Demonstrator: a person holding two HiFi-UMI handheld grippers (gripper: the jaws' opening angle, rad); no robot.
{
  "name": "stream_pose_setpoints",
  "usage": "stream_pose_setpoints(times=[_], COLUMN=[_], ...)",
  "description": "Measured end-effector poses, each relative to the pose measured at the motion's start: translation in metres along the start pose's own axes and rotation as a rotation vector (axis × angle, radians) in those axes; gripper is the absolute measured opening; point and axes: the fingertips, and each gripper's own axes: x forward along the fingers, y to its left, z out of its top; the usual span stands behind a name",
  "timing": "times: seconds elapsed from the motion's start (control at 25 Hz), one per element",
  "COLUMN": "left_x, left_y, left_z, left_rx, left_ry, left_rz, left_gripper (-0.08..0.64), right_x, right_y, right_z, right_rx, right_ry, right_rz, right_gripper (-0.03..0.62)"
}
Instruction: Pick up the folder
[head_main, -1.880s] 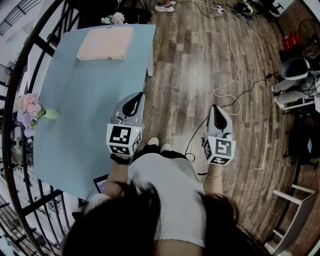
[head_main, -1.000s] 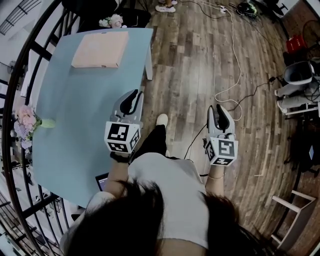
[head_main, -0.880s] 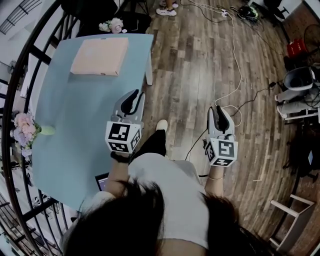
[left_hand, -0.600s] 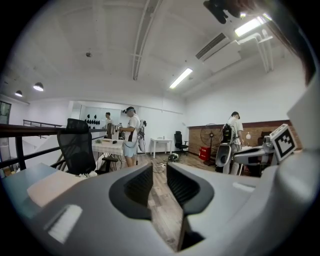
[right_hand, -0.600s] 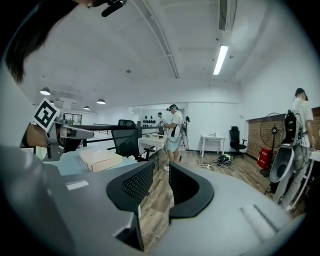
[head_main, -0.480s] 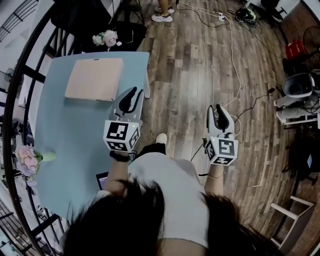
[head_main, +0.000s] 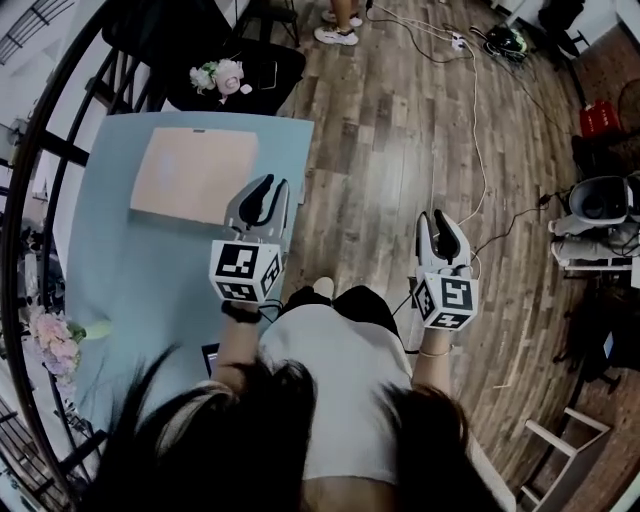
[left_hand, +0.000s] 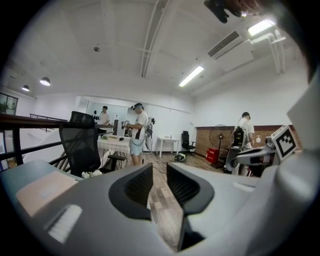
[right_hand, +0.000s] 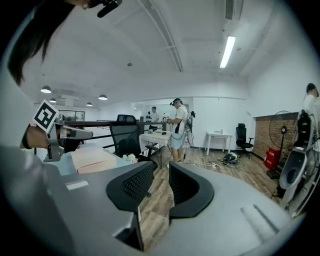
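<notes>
The folder (head_main: 193, 175) is a flat peach-coloured rectangle lying on the far part of the light blue table (head_main: 150, 270). It also shows in the left gripper view as the folder (left_hand: 42, 187) low at the left, and in the right gripper view as the folder (right_hand: 92, 160). My left gripper (head_main: 268, 186) hovers over the table's right edge, just right of the folder and apart from it. Its jaws have just been opening a little, and only a narrow gap with nothing in it shows at the left gripper (left_hand: 159, 172). My right gripper (head_main: 443, 222) hangs over the wooden floor, slightly open and empty, as at the right gripper (right_hand: 161, 172).
A black office chair (head_main: 220, 50) with a small posy on its seat stands past the table's far end. A bunch of flowers (head_main: 55, 340) lies at the table's near left. A black railing (head_main: 40, 150) curves along the left. Cables (head_main: 470, 100) trail over the floor, and people stand at desks far off.
The person has walked forward along the table. The folder and table end have slid down the head view, closer to the left gripper. Both grippers kept their places in the view.
</notes>
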Motion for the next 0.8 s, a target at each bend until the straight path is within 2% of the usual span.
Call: stream_pose_setpoints(times=[0.2, 0.32, 0.44, 0.8], left_x=[-0.004, -0.016, -0.032, -0.071], left_y=[0.031, 0.055, 0.083, 0.162], left_z=[-0.009, -0.014, -0.019, -0.026], left_rx=[-0.045, -0.074, -0.106, -0.211], left_ry=[0.01, 0.01, 0.001, -0.037], left_rz=[0.074, 0.151, 0.249, 0.599], left_gripper=[0.096, 0.103, 0.107, 0.117], right_x=[0.038, 0.069, 0.108, 0.227], right_y=[0.021, 0.042, 0.07, 0.177], right_z=[0.006, 0.011, 0.02, 0.057], right_rx=[-0.022, -0.041, -0.075, -0.18], right_ry=[0.024, 0.033, 0.033, 0.017], right_rz=[0.093, 0.179, 0.282, 0.66], right_gripper=[0.095, 0.104, 0.107, 0.109])
